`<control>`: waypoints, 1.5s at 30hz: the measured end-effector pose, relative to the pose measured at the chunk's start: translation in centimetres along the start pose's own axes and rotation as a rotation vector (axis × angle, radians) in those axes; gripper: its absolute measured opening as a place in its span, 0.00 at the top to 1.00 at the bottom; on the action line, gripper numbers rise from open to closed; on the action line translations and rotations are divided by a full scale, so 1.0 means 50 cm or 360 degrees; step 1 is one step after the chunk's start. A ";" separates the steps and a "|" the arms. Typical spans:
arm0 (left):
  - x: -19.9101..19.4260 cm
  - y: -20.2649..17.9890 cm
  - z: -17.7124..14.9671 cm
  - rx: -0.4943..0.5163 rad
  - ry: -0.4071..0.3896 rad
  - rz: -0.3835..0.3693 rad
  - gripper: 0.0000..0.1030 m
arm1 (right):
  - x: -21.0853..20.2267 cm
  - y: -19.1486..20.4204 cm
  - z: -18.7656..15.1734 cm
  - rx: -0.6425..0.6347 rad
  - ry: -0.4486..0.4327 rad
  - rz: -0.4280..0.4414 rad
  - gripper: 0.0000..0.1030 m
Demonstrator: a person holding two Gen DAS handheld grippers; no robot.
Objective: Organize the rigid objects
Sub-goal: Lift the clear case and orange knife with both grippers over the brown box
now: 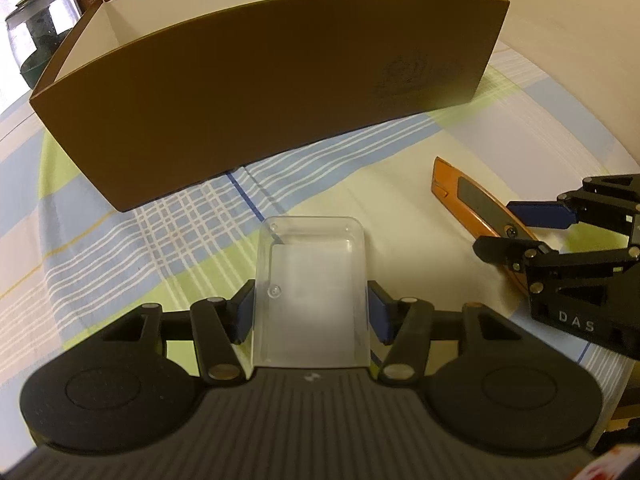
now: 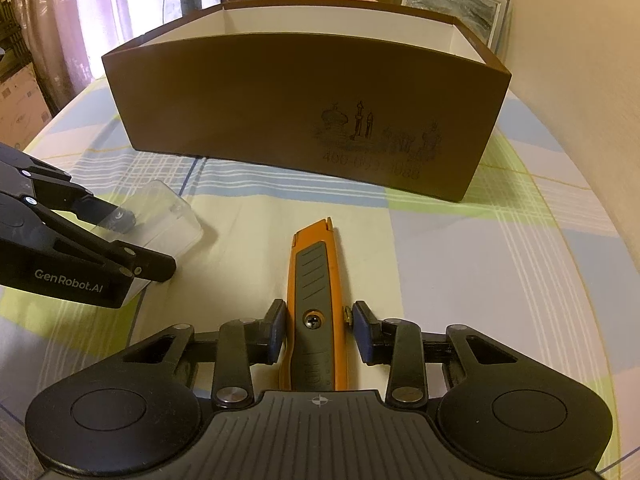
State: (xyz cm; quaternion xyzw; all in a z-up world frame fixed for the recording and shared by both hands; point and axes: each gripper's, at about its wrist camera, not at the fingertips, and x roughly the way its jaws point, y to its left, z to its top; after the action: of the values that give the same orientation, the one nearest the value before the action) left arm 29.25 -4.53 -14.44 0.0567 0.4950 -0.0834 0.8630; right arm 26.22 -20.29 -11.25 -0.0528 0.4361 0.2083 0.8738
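Progress: brown box (image 2: 304, 120) on the checked desk (image 2: 480, 260) shows nothing inside from here; both items remain outside.
Left tool (image 1: 311, 312): pitched steeply down, pads clamped on a clear plastic container (image 1: 312, 280), near the box's left end.
Right tool (image 2: 319, 332): angled down, straddling the orange utility knife (image 2: 314, 280) lying on the desk; left pad touching, right pad just clear.
Left to do: box both.

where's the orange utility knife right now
The orange utility knife lies on the checked tablecloth in front of the brown box, between the right gripper's fingers in the right wrist view; the clear plastic container is to its left.
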 end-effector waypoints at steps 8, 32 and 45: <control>-0.002 -0.001 0.003 0.0001 0.0008 0.0008 0.49 | 0.001 0.000 0.000 -0.0002 0.0003 0.0001 0.69; -0.074 0.001 0.026 -0.0042 -0.0102 0.0038 0.49 | -0.050 -0.002 0.035 0.0028 -0.0061 0.0125 0.69; -0.134 0.020 0.081 -0.0089 -0.0239 0.0096 0.49 | -0.098 -0.006 0.108 0.0027 -0.0194 0.0194 0.69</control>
State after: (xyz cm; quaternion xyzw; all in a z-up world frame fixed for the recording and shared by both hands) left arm 29.53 -3.69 -6.58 0.0411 0.4291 -0.0474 0.9011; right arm 27.73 -20.65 -4.10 -0.0060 0.3862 0.2602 0.8849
